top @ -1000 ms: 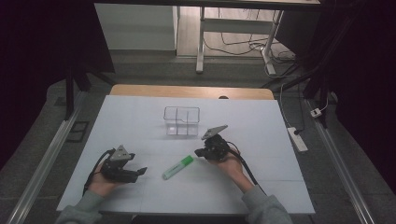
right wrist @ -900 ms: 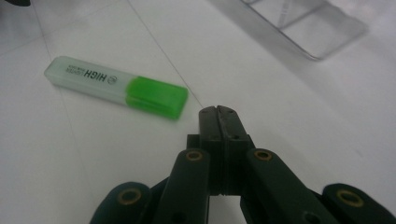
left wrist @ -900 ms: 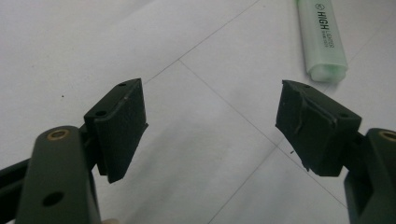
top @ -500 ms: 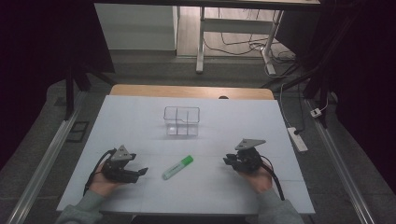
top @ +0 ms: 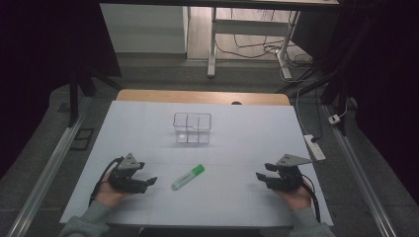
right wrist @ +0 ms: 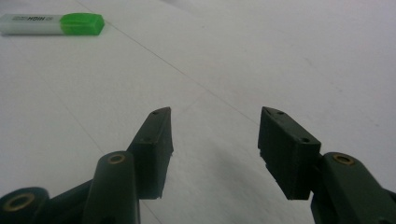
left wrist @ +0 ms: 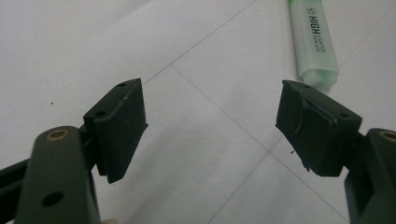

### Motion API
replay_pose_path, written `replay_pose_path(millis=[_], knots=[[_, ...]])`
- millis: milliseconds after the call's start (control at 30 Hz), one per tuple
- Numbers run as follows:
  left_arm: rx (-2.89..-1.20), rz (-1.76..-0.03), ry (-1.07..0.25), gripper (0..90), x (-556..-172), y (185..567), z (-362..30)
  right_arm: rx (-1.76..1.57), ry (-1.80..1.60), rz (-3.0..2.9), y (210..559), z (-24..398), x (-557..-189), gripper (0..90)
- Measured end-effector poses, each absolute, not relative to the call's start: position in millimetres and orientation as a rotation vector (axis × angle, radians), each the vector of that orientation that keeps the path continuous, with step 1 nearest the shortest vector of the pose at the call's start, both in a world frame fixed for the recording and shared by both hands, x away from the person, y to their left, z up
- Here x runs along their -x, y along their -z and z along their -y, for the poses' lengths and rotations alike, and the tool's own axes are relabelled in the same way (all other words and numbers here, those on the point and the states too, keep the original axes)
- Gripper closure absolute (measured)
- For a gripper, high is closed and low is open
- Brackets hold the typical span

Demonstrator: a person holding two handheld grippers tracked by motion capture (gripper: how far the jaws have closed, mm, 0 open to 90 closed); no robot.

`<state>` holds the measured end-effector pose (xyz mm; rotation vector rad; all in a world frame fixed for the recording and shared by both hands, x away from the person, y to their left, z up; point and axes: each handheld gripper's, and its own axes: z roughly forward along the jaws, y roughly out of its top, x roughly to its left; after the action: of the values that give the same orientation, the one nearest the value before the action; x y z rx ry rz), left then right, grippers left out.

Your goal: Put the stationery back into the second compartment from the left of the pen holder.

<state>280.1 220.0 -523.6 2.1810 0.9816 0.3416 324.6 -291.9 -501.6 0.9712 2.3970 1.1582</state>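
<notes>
A green-capped highlighter (top: 188,177) lies flat on the white table (top: 237,138), between my two grippers. My left gripper (top: 150,182) rests at the front left, open, jaws pointing right toward the pen. In the left gripper view the highlighter (left wrist: 312,44) lies just beyond the right jaw, with nothing between the jaws of the left gripper (left wrist: 210,119). My right gripper (top: 260,176) sits at the front right, open and empty, pointing left. In the right gripper view the highlighter (right wrist: 53,24) lies far off at the upper left of the right gripper (right wrist: 215,135).
A clear plastic box (top: 192,128) with inner dividers stands at the table's middle, behind the pen. A white power strip (top: 314,146) lies off the table's right edge. The wooden table edge (top: 202,96) runs along the back.
My right gripper has drawn back from beside the highlighter to the front right of the table. The highlighter and the left gripper have stayed put.
</notes>
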Motion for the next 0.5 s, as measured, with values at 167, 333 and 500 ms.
replay_pose_path(millis=[167, 333, 500], knots=[[-2.173, -0.985, -0.334, 24.0, -280.3, 522.5, -220.0, -0.958, -1.164, -2.398, 504.7, 298.9, -325.1, 41.0], [-2.161, -0.991, -0.325, 23.8, -280.4, 519.5, -219.5, -0.922, -1.158, -2.411, 505.6, 295.8, -325.0, 39.9], [-2.171, -0.98, -0.298, 23.2, -282.3, 514.9, -215.1, -0.92, -1.155, -2.412, 506.3, 296.8, -325.5, 39.8]])
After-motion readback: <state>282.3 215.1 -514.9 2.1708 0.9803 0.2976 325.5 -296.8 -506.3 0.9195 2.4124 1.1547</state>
